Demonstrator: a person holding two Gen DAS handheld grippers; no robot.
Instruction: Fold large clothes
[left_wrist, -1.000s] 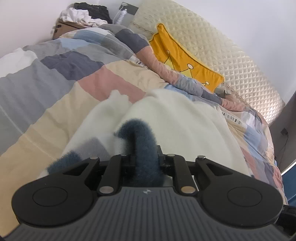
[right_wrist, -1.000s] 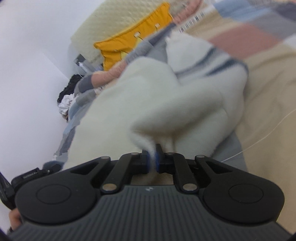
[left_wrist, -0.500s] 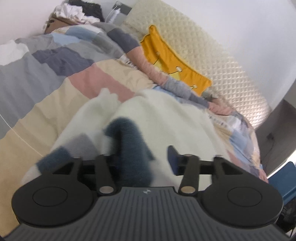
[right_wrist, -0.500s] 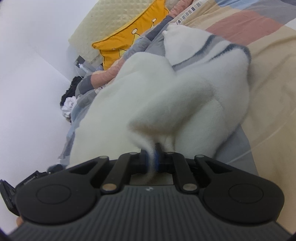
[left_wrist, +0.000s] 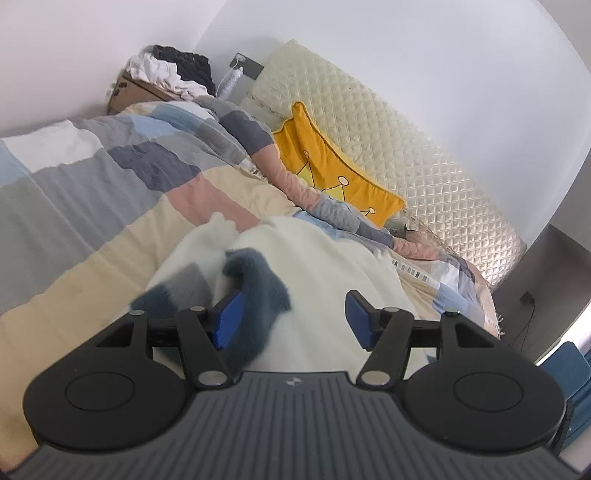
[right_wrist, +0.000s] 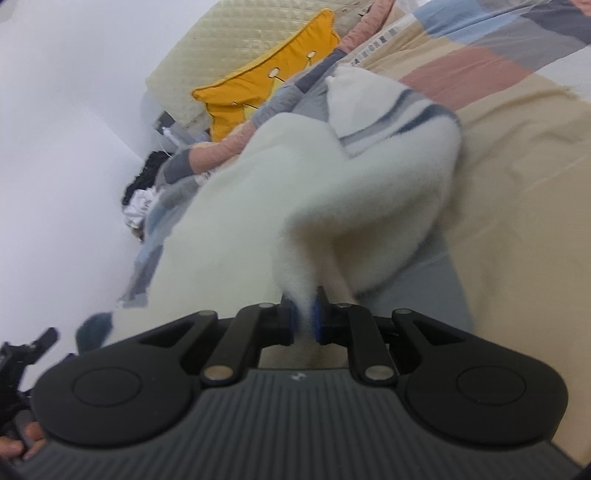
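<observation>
cream fleece garment (left_wrist: 325, 266) with grey-blue stripes, lying bunched on the bed (left_wrist: 96, 236). right gripper (right_wrist: 303, 320): jaws pinched on a white fold, probably to carry it over. left gripper (left_wrist: 291, 317): jaws opening, the dark cuff (left_wrist: 258, 288) loose beside one pad, apparently just laid down.

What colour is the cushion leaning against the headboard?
Yellow-orange cushion with a crown design; clearest in the left wrist view.
</observation>
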